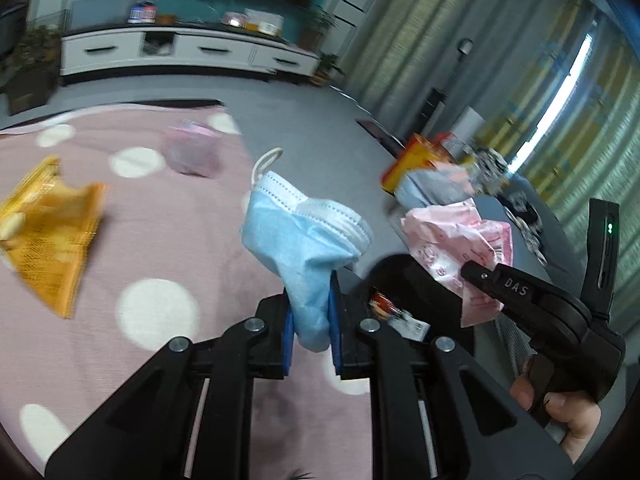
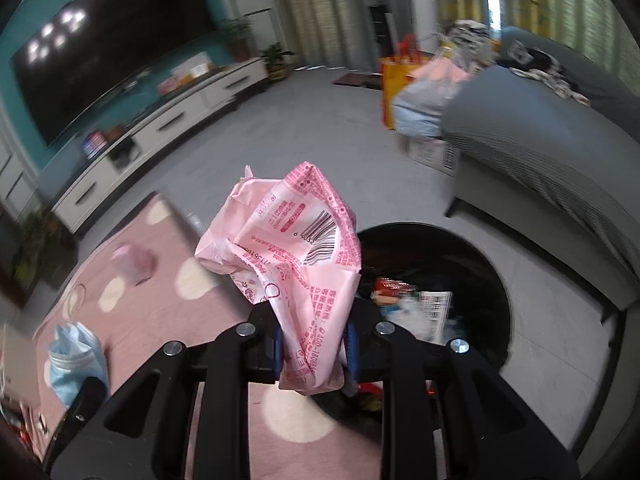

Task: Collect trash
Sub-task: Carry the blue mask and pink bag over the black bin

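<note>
My left gripper (image 1: 311, 322) is shut on a crumpled blue face mask (image 1: 298, 236), held up over the pink dotted rug (image 1: 180, 248). My right gripper (image 2: 311, 346) is shut on a crumpled pink wrapper (image 2: 296, 236) with a barcode, and it hangs at the near rim of a black trash bin (image 2: 480, 256) that holds several wrappers. In the left wrist view the right gripper (image 1: 472, 276) shows at the right with the pink wrapper (image 1: 456, 240), above the bin (image 1: 404, 280). In the right wrist view the mask (image 2: 76, 354) shows at the lower left.
An orange wrapper (image 1: 52, 232) and a small pink container (image 1: 192, 152) lie on the rug. A grey sofa (image 2: 552, 160) stands right of the bin, with bags (image 2: 416, 96) piled beside it. A white TV cabinet (image 1: 184, 50) lines the far wall across grey floor.
</note>
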A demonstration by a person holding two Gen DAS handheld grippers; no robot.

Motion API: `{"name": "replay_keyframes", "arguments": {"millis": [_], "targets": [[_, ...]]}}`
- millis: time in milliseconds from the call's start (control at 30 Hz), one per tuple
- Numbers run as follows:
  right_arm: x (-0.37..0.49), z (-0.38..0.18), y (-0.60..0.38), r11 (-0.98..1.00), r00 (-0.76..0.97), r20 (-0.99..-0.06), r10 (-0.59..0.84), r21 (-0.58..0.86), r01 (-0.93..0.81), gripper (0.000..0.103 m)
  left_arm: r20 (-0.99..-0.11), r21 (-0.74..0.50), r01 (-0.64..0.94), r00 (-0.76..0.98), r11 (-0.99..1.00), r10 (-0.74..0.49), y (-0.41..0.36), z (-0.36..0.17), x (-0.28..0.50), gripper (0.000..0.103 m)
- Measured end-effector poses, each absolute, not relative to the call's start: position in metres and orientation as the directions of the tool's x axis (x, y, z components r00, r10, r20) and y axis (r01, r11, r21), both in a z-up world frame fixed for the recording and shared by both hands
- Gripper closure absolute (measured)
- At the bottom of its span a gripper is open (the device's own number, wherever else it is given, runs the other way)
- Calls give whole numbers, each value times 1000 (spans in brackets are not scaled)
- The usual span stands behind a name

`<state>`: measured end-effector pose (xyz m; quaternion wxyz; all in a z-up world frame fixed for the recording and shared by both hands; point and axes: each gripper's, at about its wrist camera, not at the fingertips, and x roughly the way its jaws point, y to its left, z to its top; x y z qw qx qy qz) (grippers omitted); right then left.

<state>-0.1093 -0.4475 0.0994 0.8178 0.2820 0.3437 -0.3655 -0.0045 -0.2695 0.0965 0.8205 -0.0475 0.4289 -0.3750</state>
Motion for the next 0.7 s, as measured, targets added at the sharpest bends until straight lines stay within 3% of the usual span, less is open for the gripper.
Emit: {"name": "replay_keyframes", "arguments": {"millis": [400,700], "targets": [[-164,71,-502,387,342,-832,-436,169,907,77,-723,-413,703,134,579,-678,-377,59,-42,88],[-173,51,-515,344,286,-868,-407,145,928,76,-769,-395,733,66,554,-636,-410,30,-58,85]]}}
